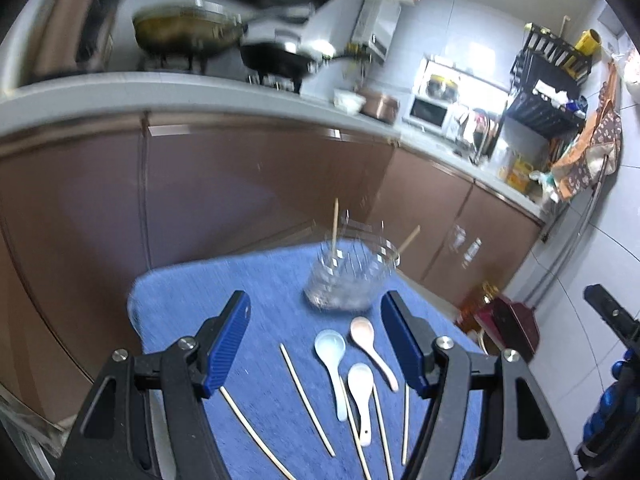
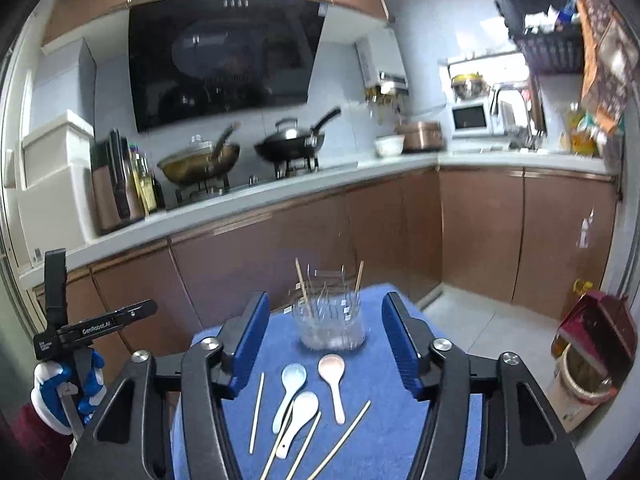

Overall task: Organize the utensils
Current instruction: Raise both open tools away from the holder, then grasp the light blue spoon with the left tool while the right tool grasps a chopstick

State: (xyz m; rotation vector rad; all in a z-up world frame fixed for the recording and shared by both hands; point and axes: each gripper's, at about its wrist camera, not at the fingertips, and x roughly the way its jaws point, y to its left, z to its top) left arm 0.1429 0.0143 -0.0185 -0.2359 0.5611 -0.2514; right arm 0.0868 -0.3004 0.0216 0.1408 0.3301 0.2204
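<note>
Left gripper (image 1: 316,344) and right gripper (image 2: 324,344): jaws spread, empty. Far glass holder (image 1: 348,276) blurred; near chopsticks (image 1: 306,400) cut off by frame edge.

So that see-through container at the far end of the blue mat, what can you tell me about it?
The clear container looks like glass or clear plastic, round and open-topped, with thin wire-like dividers rising above its rim. It stands upright on the blue mat near its far edge. Two chopsticks already stand in it, leaning outward to opposite sides. The three spoons lie on the mat just short of it; the pink spoon is nearest and seems not to touch it. Neither gripper touches it.
</note>
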